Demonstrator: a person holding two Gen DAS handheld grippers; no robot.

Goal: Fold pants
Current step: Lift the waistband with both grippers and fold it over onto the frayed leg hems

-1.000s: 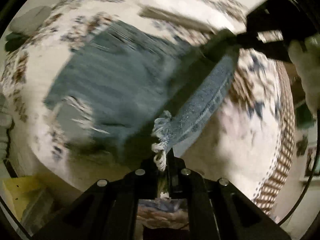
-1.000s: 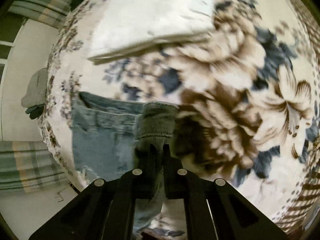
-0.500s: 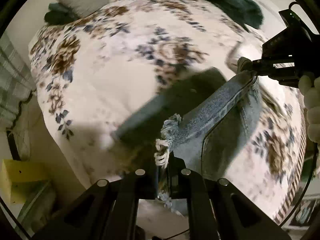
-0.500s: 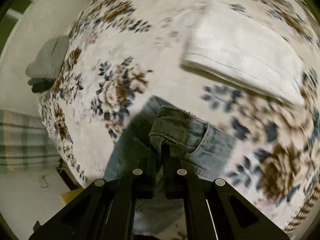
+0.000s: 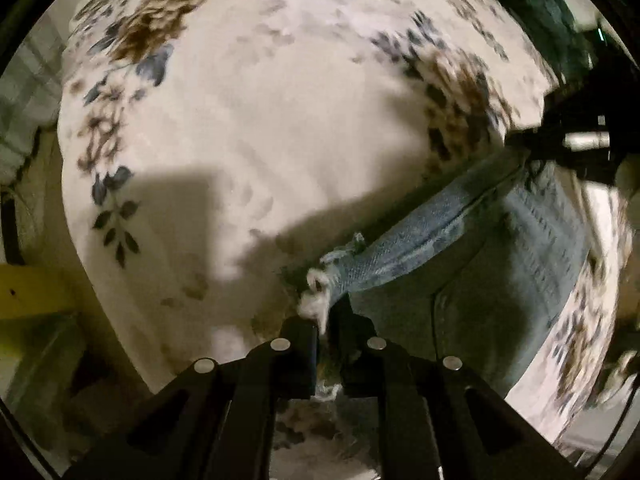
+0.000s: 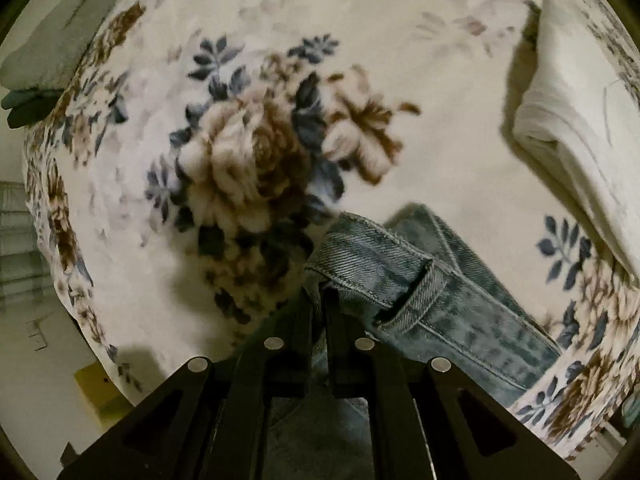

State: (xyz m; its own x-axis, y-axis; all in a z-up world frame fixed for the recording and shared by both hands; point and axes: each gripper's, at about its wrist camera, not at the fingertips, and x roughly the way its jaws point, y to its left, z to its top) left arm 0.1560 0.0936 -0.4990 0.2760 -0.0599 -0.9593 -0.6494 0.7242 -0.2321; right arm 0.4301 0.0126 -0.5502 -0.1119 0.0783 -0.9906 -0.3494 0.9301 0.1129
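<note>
Holding the jeans (image 5: 500,264) taut above the bed (image 5: 280,128), both jaws clamped on denim, left gripper (image 5: 329,322) at the frayed hem, right gripper (image 6: 319,300) at the waistband, we judge lowering them flat comes next.

There are no words, numbers, labels or signs to read here. The pictures are blurry and show no writing anywhere.

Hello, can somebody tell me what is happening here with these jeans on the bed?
A person is folding a pair of blue jeans over a floral blanket, with one tool in each hand. The left tool is shut on the frayed hem, and the right tool is shut on the waistband end. The denim hangs stretched between them, lifted above the blanket. A folded white cloth lies nearby.
</note>
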